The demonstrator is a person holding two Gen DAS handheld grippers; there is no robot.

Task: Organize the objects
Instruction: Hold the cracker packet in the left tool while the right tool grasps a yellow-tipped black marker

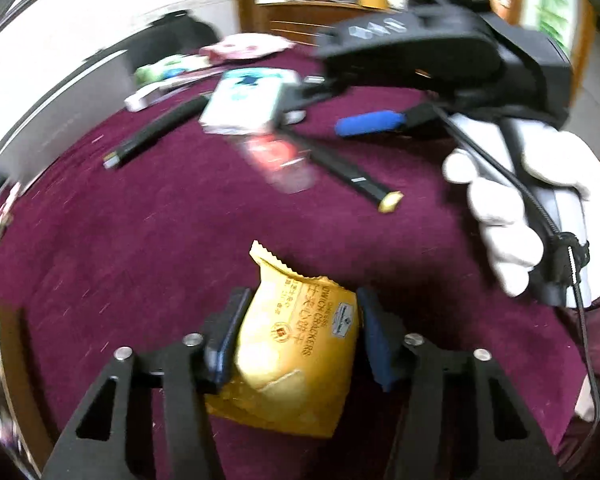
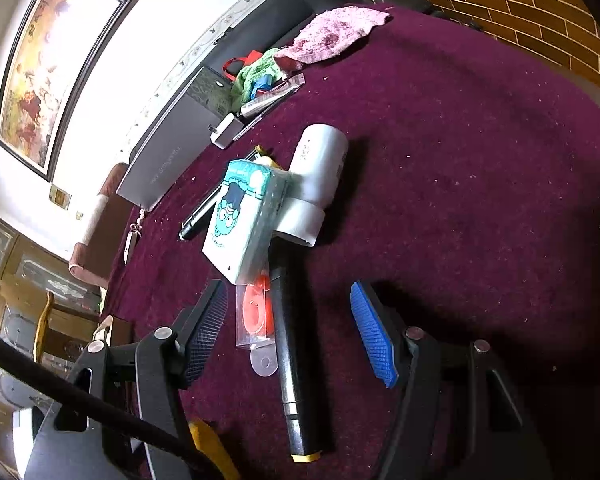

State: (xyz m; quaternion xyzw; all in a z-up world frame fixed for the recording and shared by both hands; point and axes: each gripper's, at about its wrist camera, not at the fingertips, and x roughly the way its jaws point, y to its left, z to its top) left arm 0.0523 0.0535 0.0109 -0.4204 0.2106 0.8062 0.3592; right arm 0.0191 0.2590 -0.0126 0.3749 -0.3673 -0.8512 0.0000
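My left gripper point(image 1: 300, 312) is shut on a gold cracker packet point(image 1: 296, 356) and holds it above the maroon tablecloth point(image 1: 140, 248). My right gripper point(image 2: 288, 300) is open and empty, its fingers astride a black marker with a yellow cap point(image 2: 292, 360) and a small clear packet with red contents point(image 2: 256, 312). Beyond these lies a teal-and-white tissue pack point(image 2: 244, 220) and a white tube point(image 2: 320, 164). In the left wrist view the right gripper point(image 1: 420, 52), held by a white-gloved hand point(image 1: 520, 208), hovers over the tissue pack point(image 1: 244, 104), the black marker point(image 1: 340, 168) and the red packet point(image 1: 276, 160).
A second black marker point(image 1: 156, 132) lies left of the tissue pack. A grey laptop point(image 2: 172, 152), a white charger point(image 2: 226, 132), a green cloth point(image 2: 256, 76) and a pink cloth point(image 2: 332, 32) sit along the table's far edge. A brick wall point(image 2: 520, 8) is behind.
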